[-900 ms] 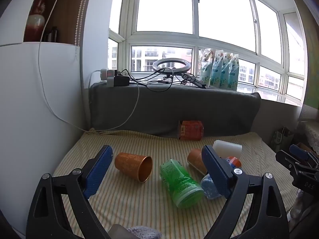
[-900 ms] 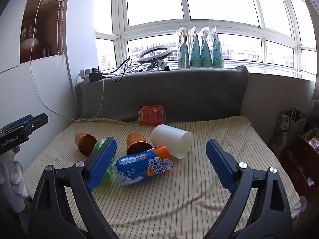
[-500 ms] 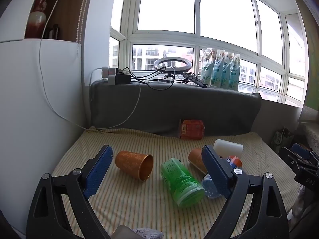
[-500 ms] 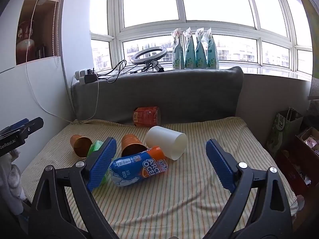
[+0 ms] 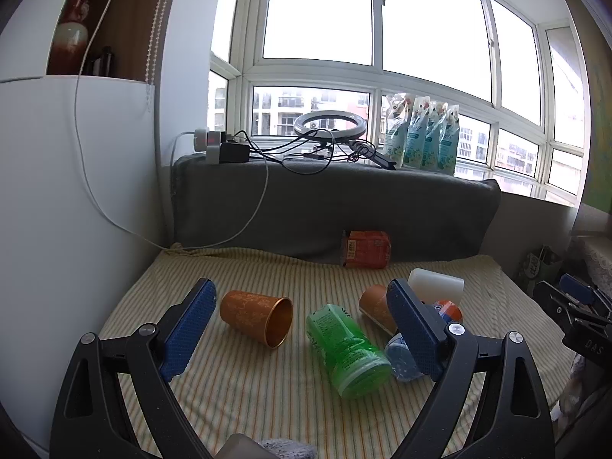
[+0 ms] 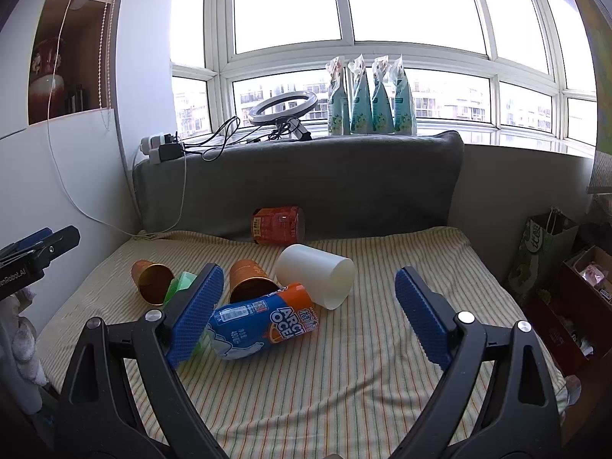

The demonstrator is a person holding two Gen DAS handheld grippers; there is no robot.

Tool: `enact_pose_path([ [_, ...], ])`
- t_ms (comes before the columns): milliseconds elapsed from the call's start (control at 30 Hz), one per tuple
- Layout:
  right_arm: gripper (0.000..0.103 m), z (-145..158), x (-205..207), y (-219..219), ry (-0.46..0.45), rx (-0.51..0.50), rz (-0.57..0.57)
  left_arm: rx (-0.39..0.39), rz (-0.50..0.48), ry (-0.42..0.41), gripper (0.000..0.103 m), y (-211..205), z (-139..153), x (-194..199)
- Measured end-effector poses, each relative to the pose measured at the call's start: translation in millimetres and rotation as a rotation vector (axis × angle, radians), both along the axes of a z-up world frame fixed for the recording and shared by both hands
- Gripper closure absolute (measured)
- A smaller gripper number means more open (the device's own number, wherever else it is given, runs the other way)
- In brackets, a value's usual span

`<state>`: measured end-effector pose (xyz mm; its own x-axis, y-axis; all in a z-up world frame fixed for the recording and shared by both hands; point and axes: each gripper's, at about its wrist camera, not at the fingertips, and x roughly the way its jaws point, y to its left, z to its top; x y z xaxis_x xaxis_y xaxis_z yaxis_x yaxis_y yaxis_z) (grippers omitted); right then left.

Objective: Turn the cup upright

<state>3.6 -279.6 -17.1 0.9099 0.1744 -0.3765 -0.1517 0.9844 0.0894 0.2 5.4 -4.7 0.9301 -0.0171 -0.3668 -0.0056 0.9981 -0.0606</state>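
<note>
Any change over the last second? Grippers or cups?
Right gripper has eased slightly toward the toppled items; left gripper barely shifted. Both stay open, holding nothing. White plastic cup, two copper metal cups and the bottles still lie unmoved.

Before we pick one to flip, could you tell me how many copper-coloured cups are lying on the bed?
2. One copper cup lies on its side towards the left, mouth facing the green bottle. The second copper cup lies mid-bed, against the white cup and behind the blue bottle. None looks hidden.
</note>
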Motion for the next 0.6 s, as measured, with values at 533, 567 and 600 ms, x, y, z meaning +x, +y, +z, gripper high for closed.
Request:
enact_pose_path([
  [533, 0.01, 0.8, -1.3, 1.3, -0.011, -0.02, -0.02, 0.004, -0.002, -0.002, 0.012, -4.9, 3.5, -2.0],
  [567, 0.01, 1.0, -1.2, 0.8, -0.011, -0.02, -0.021, 0.003, -0.002, -0.001, 0.012, -5.3, 3.6, -2.1],
  [600, 0.01, 0.8, -1.1, 1.3, -0.01, -0.017, -0.019, 0.003, -0.003, -0.001, 0.012, -5.8, 3.7, -2.2],
])
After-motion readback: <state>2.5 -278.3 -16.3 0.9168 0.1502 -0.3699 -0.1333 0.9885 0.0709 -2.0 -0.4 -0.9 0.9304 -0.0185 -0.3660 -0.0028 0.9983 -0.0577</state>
